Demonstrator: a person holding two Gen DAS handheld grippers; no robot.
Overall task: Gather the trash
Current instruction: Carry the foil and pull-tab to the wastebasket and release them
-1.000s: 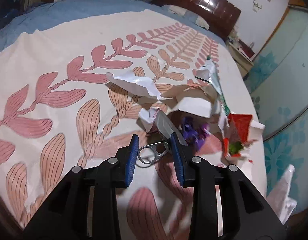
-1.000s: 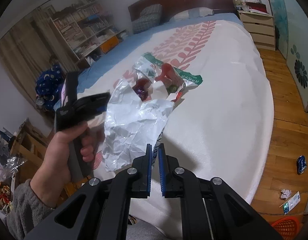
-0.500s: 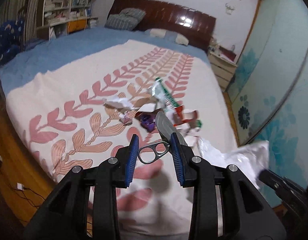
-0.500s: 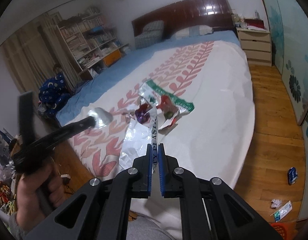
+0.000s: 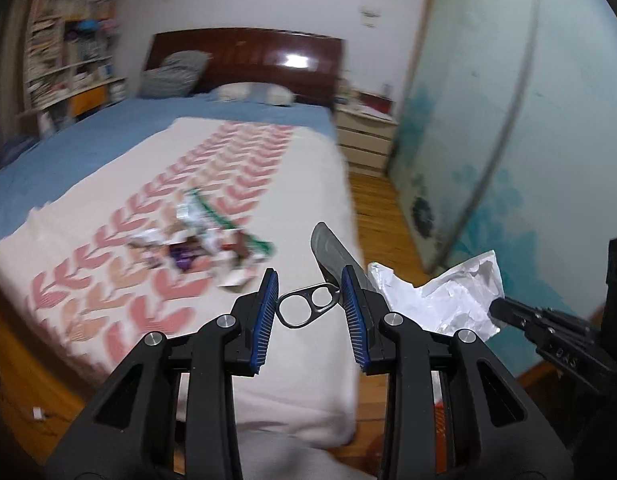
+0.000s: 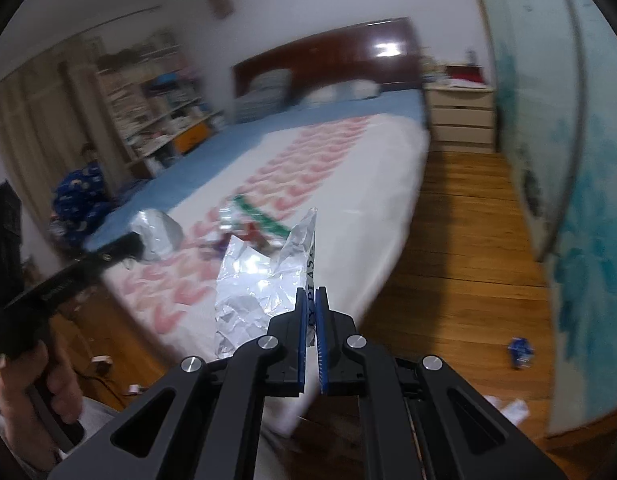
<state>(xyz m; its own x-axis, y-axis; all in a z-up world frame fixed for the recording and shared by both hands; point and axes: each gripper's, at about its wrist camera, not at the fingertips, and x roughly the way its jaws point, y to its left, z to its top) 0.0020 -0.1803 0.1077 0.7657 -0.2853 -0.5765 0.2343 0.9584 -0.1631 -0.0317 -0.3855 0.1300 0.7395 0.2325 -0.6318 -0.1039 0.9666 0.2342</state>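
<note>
Bedroom with a wide bed (image 5: 268, 184); pile of wrappers (image 5: 204, 240) left on the leaf-print cover. Left gripper (image 5: 310, 300) part-way closed, clamped on a can lid (image 5: 332, 256) by its pull ring. Right gripper (image 6: 311, 320) pinched tight on a crinkled foil wrapper (image 6: 264, 276). Risk: ring pivoting between pads, lid dropping onto cover or floor; thin foil tearing or sliding free.

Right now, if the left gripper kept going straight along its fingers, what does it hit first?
Probably the bedspread near its right edge. The left gripper, carrying a pull-tab can lid, points past the wrapper pile; depth is unclear.
</note>
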